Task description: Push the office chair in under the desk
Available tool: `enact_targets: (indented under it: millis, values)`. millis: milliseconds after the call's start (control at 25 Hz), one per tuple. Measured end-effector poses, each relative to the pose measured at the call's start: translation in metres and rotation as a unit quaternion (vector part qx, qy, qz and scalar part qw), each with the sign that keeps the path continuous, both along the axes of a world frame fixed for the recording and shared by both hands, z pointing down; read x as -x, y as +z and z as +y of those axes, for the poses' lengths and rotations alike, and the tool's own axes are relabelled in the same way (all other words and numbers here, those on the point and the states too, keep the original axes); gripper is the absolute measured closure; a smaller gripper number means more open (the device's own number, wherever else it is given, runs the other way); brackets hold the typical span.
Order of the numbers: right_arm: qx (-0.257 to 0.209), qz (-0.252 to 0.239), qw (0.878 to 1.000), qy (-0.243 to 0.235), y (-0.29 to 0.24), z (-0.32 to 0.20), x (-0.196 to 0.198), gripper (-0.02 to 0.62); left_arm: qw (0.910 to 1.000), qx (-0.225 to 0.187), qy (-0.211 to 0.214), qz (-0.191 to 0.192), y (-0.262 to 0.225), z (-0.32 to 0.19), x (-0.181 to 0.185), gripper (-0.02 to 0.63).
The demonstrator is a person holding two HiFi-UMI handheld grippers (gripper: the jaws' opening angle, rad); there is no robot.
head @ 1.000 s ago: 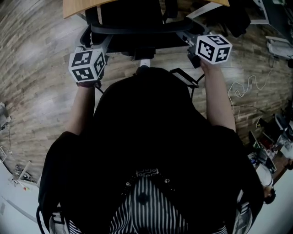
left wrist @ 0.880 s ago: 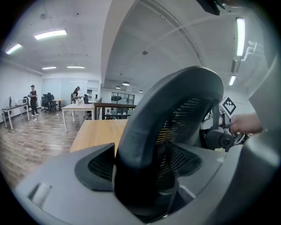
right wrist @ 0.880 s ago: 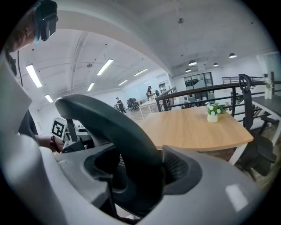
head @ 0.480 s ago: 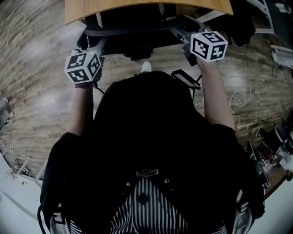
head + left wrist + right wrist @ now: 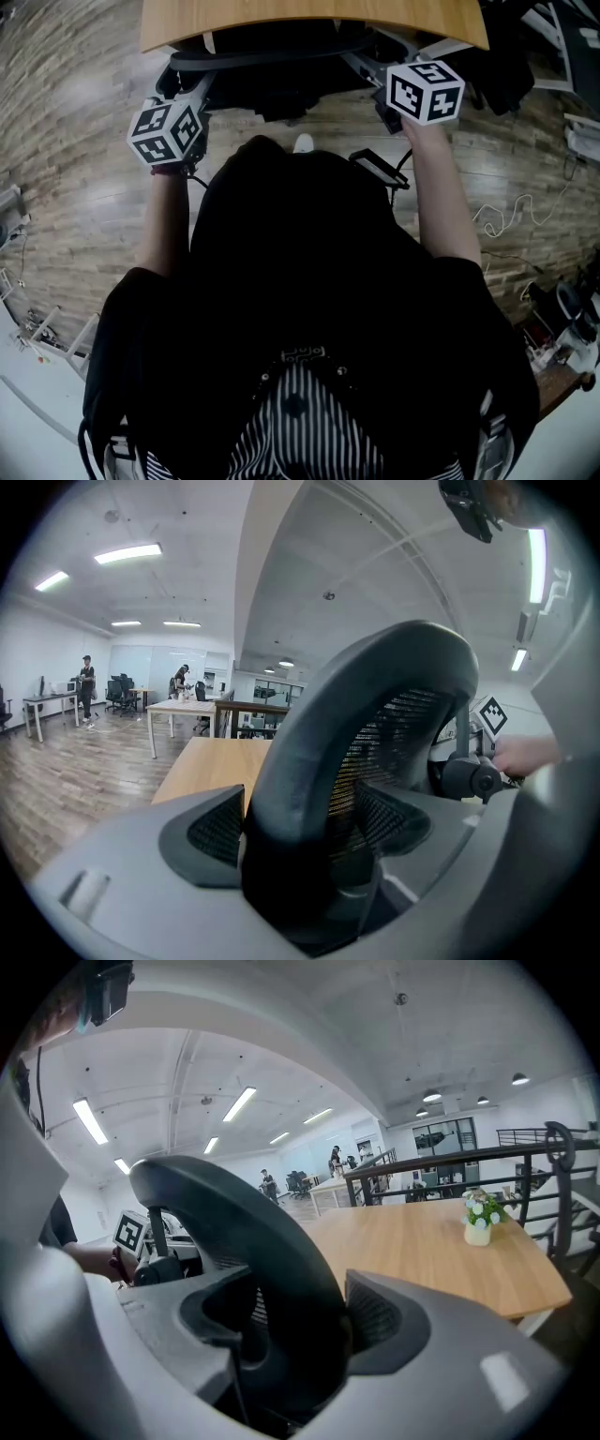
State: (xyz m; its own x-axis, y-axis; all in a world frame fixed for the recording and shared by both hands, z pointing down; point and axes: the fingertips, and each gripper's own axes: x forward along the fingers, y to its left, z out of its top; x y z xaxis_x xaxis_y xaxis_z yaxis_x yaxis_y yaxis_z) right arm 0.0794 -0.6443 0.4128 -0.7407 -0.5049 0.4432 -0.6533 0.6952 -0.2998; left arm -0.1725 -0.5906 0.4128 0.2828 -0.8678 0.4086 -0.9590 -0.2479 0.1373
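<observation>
The black office chair (image 5: 272, 58) stands at the top of the head view, its seat and back partly under the wooden desk (image 5: 309, 17). My left gripper (image 5: 194, 91) grips the left side of the curved backrest frame (image 5: 375, 696), which fills the gap between its pads (image 5: 211, 832). On the right side, my right gripper (image 5: 372, 67) is shut on the same frame (image 5: 234, 1213). The desk top (image 5: 431, 1251) lies just beyond the backrest. My own dark torso hides the chair's lower part.
A small pot of flowers (image 5: 479, 1218) stands on the desk. A black chair-base leg (image 5: 380, 169) sticks out by my right arm. Loose white cables (image 5: 511, 211) lie on the wooden floor at the right. A dark railing (image 5: 525, 1162) and far-off desks with people (image 5: 178, 682) are behind.
Both grippers have moved forward with the chair. The desk's edge now covers more of the chair's seat and back than a second ago.
</observation>
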Motion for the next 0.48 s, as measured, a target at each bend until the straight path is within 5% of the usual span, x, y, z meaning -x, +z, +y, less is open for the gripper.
enact_targets:
  millis: [480]
  values:
    - [0.008,-0.003,1.000,0.007,-0.003,-0.039,0.011,0.298,0.9998,-0.004,0.008,0.019,-0.002,-0.038,0.011,0.224]
